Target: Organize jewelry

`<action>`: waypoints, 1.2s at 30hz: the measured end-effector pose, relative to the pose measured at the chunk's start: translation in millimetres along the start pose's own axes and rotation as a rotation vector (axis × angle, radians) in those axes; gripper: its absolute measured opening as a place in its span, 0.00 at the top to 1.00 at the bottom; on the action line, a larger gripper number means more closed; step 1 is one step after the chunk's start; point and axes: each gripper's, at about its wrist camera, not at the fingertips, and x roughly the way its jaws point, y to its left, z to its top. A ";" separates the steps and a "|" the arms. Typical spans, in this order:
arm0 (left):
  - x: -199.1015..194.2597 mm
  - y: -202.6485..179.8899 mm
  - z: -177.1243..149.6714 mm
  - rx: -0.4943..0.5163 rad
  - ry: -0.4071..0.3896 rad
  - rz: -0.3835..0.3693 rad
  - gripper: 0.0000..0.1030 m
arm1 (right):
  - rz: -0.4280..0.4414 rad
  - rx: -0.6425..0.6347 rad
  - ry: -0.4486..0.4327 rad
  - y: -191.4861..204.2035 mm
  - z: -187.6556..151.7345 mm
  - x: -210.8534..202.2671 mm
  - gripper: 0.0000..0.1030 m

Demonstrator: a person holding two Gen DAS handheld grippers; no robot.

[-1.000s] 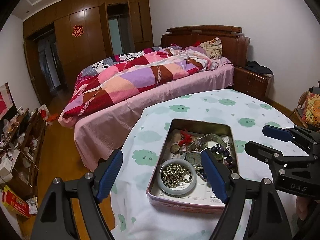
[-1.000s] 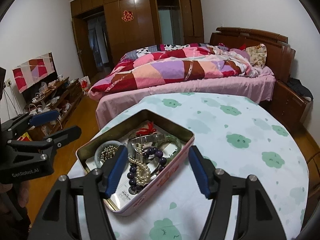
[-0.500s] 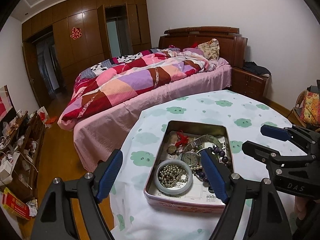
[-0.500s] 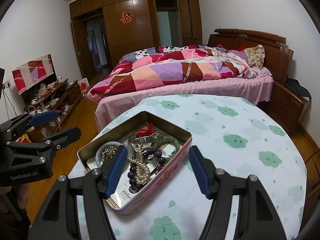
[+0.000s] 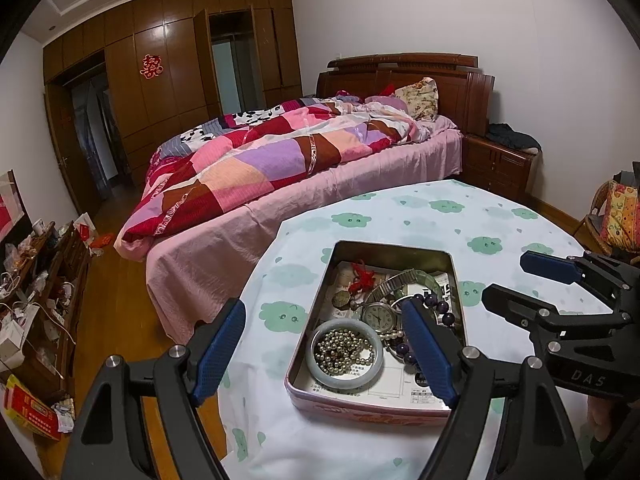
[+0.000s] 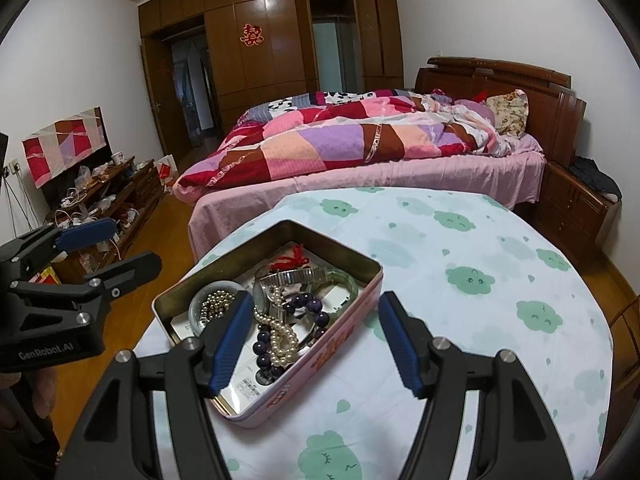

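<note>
A pink tin [image 5: 360,410] sits on the worktop [image 5: 420,216] (under a cloth printed with green clouds), near its 7 o'clock edge in the right wrist view. Inside lie a jade bangle [image 5: 345,353] ringing silver beads, a watch [image 5: 378,314], a pearl strand [image 6: 282,336] and dark purple beads [image 6: 306,302]. The left tongs [image 5: 326,354] gape wide, holding nothing. The right tongs [image 6: 316,340] also stand wide and empty, hanging over the tin's 5 o'clock side.
</note>
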 end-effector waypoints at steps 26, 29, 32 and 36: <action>4.1 0.9 -2.8 -0.020 0.012 -0.017 0.22 | -0.004 0.001 0.003 -5.7 -2.1 0.8 0.33; 5.4 2.3 -4.1 -0.026 0.017 -0.015 0.22 | -0.006 0.001 0.005 -7.8 -3.7 1.3 0.33; 7.6 2.8 -5.2 -0.022 0.018 -0.005 0.22 | -0.006 0.001 0.004 -6.2 -3.2 1.6 0.33; 7.6 3.1 -5.8 -0.026 0.010 -0.011 0.22 | -0.007 -0.001 0.005 -7.8 -3.6 1.4 0.33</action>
